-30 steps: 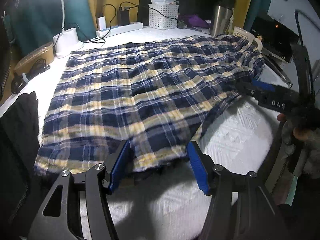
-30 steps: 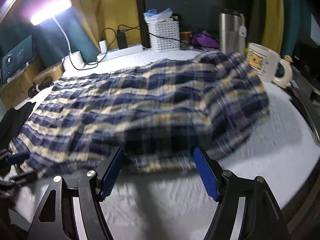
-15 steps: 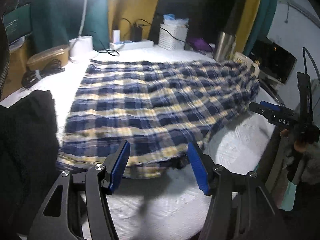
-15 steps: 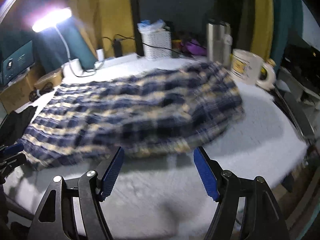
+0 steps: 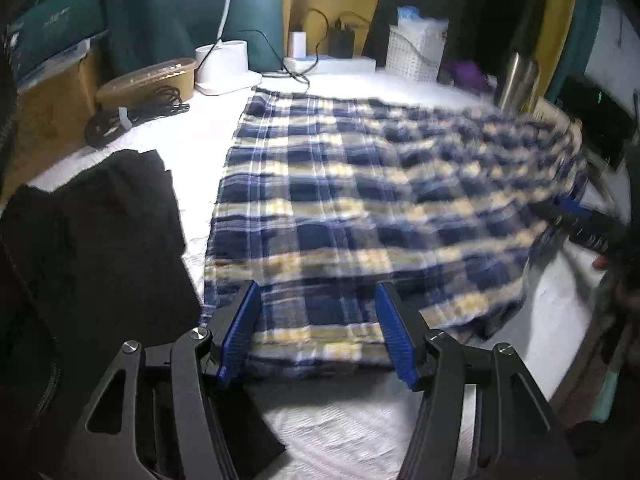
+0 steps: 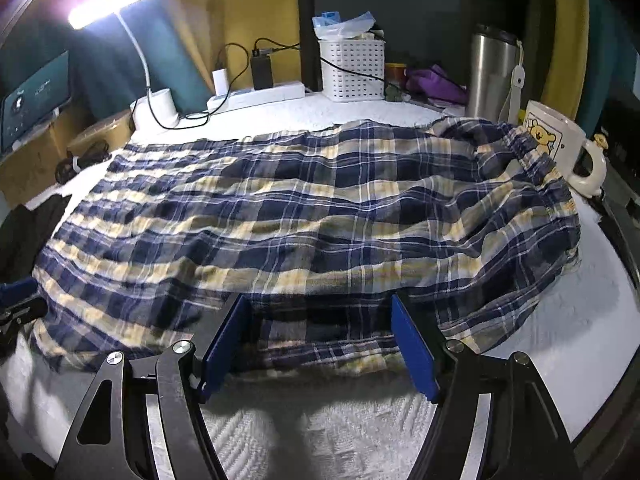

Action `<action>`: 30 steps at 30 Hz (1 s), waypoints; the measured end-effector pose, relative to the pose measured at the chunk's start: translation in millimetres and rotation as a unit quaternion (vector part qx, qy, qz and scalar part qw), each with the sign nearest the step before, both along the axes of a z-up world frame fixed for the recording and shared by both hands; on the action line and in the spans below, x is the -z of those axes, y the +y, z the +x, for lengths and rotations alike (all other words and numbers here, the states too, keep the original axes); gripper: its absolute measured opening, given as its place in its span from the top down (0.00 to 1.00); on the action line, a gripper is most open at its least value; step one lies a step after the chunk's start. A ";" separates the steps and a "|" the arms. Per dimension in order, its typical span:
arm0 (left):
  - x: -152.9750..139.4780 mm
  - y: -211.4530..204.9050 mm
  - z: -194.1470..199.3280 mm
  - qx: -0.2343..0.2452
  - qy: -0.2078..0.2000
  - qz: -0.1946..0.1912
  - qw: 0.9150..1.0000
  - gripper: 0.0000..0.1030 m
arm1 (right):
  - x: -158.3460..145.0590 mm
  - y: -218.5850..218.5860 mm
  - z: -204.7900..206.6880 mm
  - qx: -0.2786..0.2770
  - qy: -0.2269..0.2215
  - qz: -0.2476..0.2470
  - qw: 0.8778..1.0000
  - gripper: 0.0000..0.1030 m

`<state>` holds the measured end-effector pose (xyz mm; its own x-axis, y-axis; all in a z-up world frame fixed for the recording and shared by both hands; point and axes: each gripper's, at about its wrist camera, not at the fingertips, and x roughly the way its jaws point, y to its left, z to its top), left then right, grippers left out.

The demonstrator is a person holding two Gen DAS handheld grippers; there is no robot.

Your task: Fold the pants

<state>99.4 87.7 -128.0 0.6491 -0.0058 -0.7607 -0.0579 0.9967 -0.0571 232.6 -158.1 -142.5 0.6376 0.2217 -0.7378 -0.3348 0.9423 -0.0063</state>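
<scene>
Nearest, low in each frame, the left gripper [image 5: 318, 332] and right gripper [image 6: 320, 344] hold blue-padded jaws wide, empty, straddling the near hem. Beyond, the navy-and-yellow plaid cotton pants [image 6: 304, 216] lie flat on the white textured tabletop [image 6: 360, 420], long axis running left to right; a bear-printed white mug [image 6: 560, 148] touches their far-right end.

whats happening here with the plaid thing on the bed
A person with a handheld gripper in each hand is starting to fold the plaid pants, spread out on the white bedcover. The left gripper and the right gripper each sit at the near edge of the fabric with jaws open around it, nothing clamped. No fold is made yet. A bear mug touches the far end of the pants.
</scene>
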 end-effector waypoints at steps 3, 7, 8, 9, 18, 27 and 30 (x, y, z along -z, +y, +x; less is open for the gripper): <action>-0.4 0.0 -5.1 0.002 0.001 0.013 1.000 0.49 | -0.3 -3.2 -2.4 0.002 0.005 0.003 1.000 0.28; -7.0 6.0 -9.0 0.000 -0.008 0.008 1.000 0.55 | -4.5 -12.1 -7.1 0.011 0.012 0.015 1.000 0.28; -10.7 7.2 -9.0 -0.003 -0.014 0.006 1.000 0.55 | -6.1 -14.8 -8.2 0.013 0.011 0.016 1.000 0.28; -14.3 7.6 -8.4 -0.004 -0.019 0.005 1.000 0.55 | -8.1 -18.9 -9.7 0.016 0.011 0.017 1.000 0.28; -38.1 10.0 6.5 -0.030 -0.042 0.005 0.999 0.55 | -17.7 -51.1 -10.2 0.040 0.013 0.033 0.999 0.13; -56.3 2.1 22.5 -0.034 -0.052 0.017 0.998 0.54 | -19.4 -92.2 6.8 0.080 0.026 0.069 0.994 0.12; -59.1 -1.2 29.4 -0.035 -0.053 0.020 0.998 0.54 | -19.2 -99.3 12.6 0.082 0.030 0.082 0.993 0.12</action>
<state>128.9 86.5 -68.8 0.7236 0.0719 -0.6864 -0.1232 0.9920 -0.0260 245.2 -257.4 -123.2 0.6312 0.2394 -0.7377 -0.1719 0.9707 0.1679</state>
